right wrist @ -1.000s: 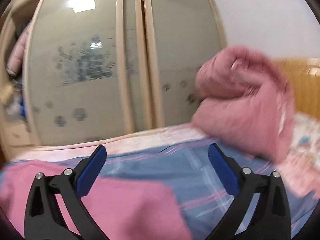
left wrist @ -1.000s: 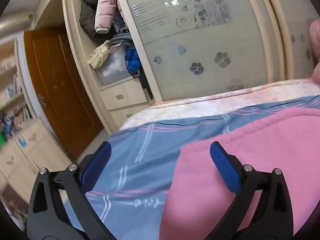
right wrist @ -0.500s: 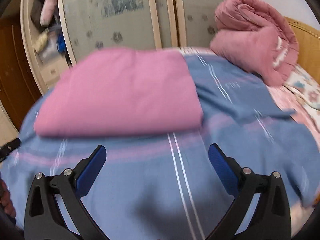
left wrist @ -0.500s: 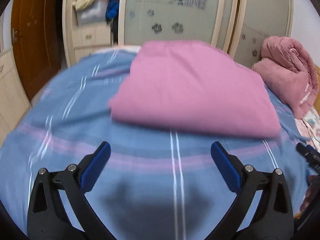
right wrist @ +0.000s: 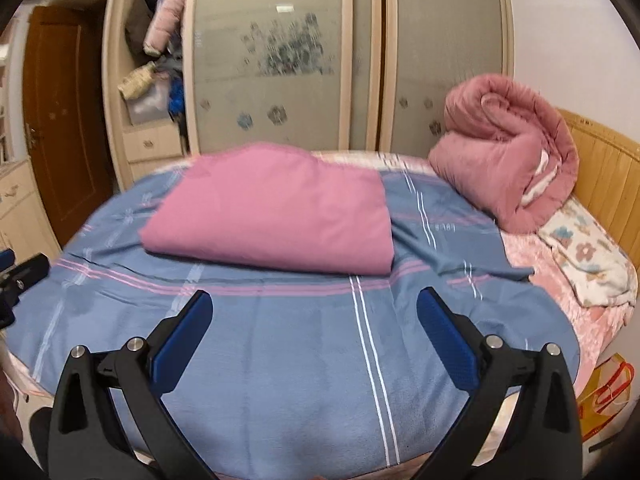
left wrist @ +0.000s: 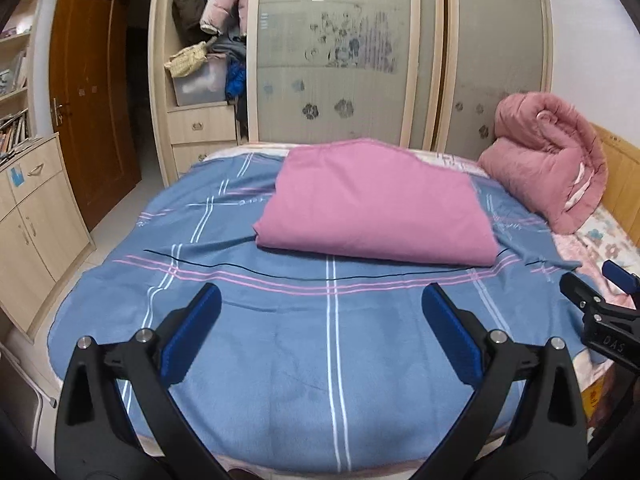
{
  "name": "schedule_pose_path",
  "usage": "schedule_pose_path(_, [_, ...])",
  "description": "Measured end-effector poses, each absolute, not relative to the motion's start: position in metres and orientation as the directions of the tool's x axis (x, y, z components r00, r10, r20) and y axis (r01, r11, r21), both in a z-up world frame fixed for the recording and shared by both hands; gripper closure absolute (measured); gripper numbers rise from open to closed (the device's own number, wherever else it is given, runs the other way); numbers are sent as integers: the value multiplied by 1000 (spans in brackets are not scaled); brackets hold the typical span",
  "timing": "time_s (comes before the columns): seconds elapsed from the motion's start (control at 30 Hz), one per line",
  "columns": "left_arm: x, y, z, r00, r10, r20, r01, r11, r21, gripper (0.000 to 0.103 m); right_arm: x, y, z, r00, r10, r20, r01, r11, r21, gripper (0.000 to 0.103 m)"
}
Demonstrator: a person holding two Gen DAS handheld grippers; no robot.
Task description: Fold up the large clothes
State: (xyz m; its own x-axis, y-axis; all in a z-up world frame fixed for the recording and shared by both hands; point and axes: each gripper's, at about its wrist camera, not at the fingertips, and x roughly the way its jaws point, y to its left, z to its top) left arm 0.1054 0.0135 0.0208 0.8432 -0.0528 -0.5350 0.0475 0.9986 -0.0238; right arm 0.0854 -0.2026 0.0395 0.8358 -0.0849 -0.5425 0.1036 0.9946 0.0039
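Both grippers had drawn back from the garment point(left wrist: 372, 204) to the bed's near edge. Left gripper point(left wrist: 318, 332) and right gripper point(right wrist: 314, 330): jaws wide open, empty. Garment: folded, mid-bed on blue sheet point(left wrist: 280, 340). Risk: loose top layer slipping if regrasped unevenly.

Right tool point(right wrist: 314, 320) gapes over folded pink cloth point(right wrist: 272, 216).

Bed point(left wrist: 616, 184) under a blue striped sheet point(left wrist: 320, 340)

A folded pink cloth point(left wrist: 376, 208) lies mid-sheet; a rolled pink quilt point(left wrist: 548, 156) sits by the wooden headboard, a floral pillow point(right wrist: 588, 260) just beside it.
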Motion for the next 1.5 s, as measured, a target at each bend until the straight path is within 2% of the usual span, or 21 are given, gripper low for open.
schedule_pose_path(0.27, [77, 3, 43, 831, -55, -554, 48, 998, -28, 2, 55, -199, 73, 862, -73, -502, 108, 993, 41, 1])
schedule_pose_path(0.4, [64, -7, 43, 839, -102, -534, 107, 994, -22, 2, 54, -199, 69, 844, -72, -532, 118, 992, 52, 1])
schedule_pose_path(0.53, [62, -10, 41, 842, -98, -530, 103, 994, -21, 2, 50, -192, 66, 835, -60, -547, 98, 994, 39, 1])
schedule_pose_path(0.93, [66, -5, 36, 837, -64, -543, 78, 997, 4, 2, 44, -183, 70, 843, -62, -535, 80, 997, 11, 1])
schedule_pose_path(1.5, [64, -2, 36, 831, -81, -551, 102, 995, 8, 2, 42, -181, 74, 845, -56, -531, 75, 997, 14, 1])
